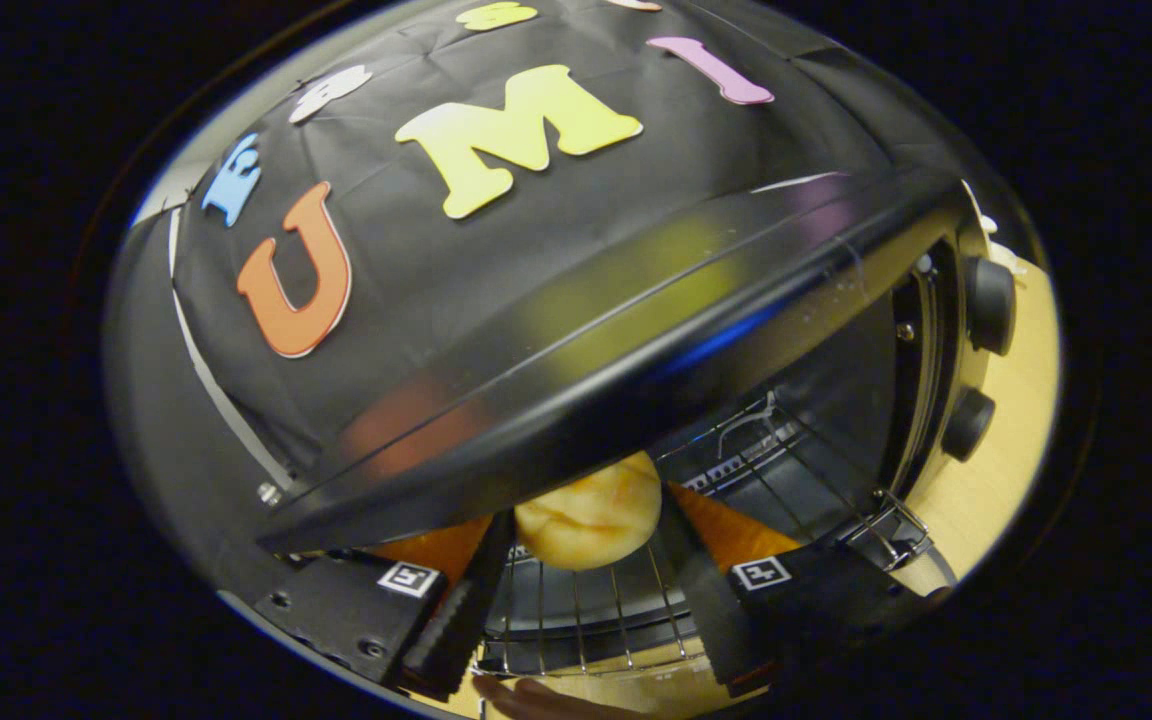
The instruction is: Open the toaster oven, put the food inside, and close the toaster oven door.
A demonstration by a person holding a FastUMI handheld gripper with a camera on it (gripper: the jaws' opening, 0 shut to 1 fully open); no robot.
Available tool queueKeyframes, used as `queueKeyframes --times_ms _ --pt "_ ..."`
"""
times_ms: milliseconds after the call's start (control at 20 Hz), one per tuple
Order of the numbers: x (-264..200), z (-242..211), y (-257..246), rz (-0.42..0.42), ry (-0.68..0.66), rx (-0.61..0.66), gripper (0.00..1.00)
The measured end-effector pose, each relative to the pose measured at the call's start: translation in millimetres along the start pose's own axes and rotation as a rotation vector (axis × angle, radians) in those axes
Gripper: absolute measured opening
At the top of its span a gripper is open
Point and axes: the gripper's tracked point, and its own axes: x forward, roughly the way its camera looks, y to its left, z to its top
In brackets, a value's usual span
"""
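- Gripper [586,560]: fingers apart at lower centre of frame; contact with the bun cannot be determined.
- Bun [591,520]: between the fingers, above wire rack [576,610].
- Toaster oven [636,340]: centre frame, open.

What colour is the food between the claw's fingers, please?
The bun-like food is pale yellow with golden-orange patches, seen in the gripper view above the oven's wire rack.

The hand-held gripper [586,560] is tilted, its two fingers [456,610] spread apart and pointing forward.
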Motion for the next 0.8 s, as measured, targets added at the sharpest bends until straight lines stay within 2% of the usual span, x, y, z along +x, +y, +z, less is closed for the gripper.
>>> queueKeyframes --times_ms 150,800 --pt "-8.7 0.7 1.9 0.01 0.011 -0.013 0.98" --pt "-104.9 14.8 -0.8 0.024 -0.007 0.023 1.0"
